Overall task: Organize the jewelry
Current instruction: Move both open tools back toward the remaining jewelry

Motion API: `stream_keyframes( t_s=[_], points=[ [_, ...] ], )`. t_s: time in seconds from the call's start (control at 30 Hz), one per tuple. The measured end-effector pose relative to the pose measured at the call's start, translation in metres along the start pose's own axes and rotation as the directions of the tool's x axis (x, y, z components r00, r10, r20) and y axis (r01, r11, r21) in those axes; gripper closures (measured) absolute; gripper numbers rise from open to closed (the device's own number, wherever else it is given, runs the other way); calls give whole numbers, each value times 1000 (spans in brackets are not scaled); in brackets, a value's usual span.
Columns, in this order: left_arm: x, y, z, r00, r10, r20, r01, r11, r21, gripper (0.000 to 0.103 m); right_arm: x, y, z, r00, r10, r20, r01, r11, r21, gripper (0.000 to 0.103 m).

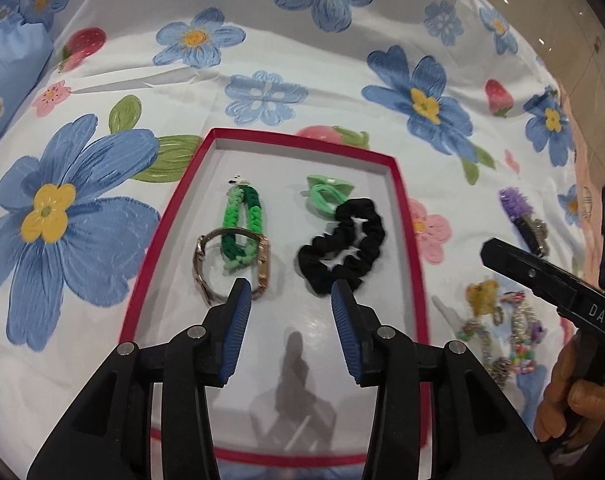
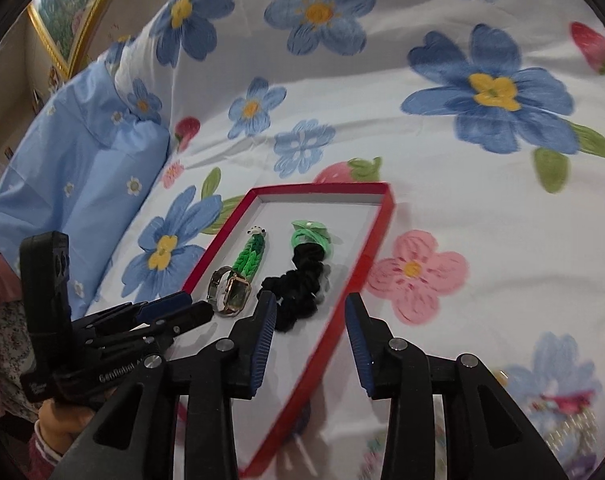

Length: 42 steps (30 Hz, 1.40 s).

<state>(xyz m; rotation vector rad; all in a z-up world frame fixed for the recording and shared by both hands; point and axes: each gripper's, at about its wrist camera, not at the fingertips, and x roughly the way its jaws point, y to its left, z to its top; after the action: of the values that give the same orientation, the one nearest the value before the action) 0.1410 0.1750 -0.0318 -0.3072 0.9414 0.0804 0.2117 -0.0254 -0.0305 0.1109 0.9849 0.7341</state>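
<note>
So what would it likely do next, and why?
Probably swing the open right gripper toward the beaded bracelets lying on the bedsheet beside the red tray. The tray already holds a watch and black scrunchie, and both grippers are empty.

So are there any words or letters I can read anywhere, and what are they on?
"DAS" in white letters on the black body of the right gripper, seen from the left wrist camera.
"GenRobot" in pale letters on the black body of the left gripper, seen from the right wrist camera; whatever follows it is cut off.
The watch face is too small to read.
Nothing readable on the red tray.
</note>
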Motion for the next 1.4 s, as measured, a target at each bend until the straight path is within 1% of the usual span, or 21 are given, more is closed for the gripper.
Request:
stream_keyframes(
  t_s=[0.07, 0.13, 0.27, 0.37, 0.5, 0.63, 0.73, 0.93, 1.13, 1.4],
  points=[
    [-6, -6, -4, 1000, -10, 10, 10, 1000, -3, 59, -14, -6, -5, 1000, -7, 17, 7, 1000, 13, 61],
    [-12, -11, -9, 1000, -23, 17, 23, 1000, -4, 57, -30, -13, -10, 999, -14, 34, 13, 1000, 25, 60],
    [-23, -23, -18, 998, -48, 28, 48, 999, -8, 57, -58, -29, -21, 997, -41, 65, 38, 998, 53, 60],
    [-29, -31, -24, 997, -70, 28, 71, 997, -9, 56, -76, -43, -31, 995, -66, 78, 60, 995, 76, 58],
    [-35, -47, -32, 995, -96, 23, 95, 995, 13, 55, -94, -61, -46, 990, -106, 88, 97, 990, 101, 58],
    [-38, -61, -39, 993, -118, 14, 118, 992, 34, 51, -114, -82, -65, 984, -152, 94, 137, 980, 145, 58],
    [-38, -73, -44, 989, -151, -5, 151, 987, 48, 51, -126, -97, -78, 979, -181, 91, 164, 971, 172, 58],
    [-35, -95, -56, 986, -163, -32, 166, 982, 88, 50, -142, -117, -97, 972, -220, 81, 201, 959, 200, 58],
    [-28, -113, -66, 984, -168, -66, 175, 978, 115, 50, -150, -127, -112, 970, -233, 73, 214, 954, 210, 58],
    [-15, -132, -76, 979, -169, -109, 184, 972, 144, 50, -151, -136, -129, 971, -234, 37, 222, 952, 211, 58]
  ],
)
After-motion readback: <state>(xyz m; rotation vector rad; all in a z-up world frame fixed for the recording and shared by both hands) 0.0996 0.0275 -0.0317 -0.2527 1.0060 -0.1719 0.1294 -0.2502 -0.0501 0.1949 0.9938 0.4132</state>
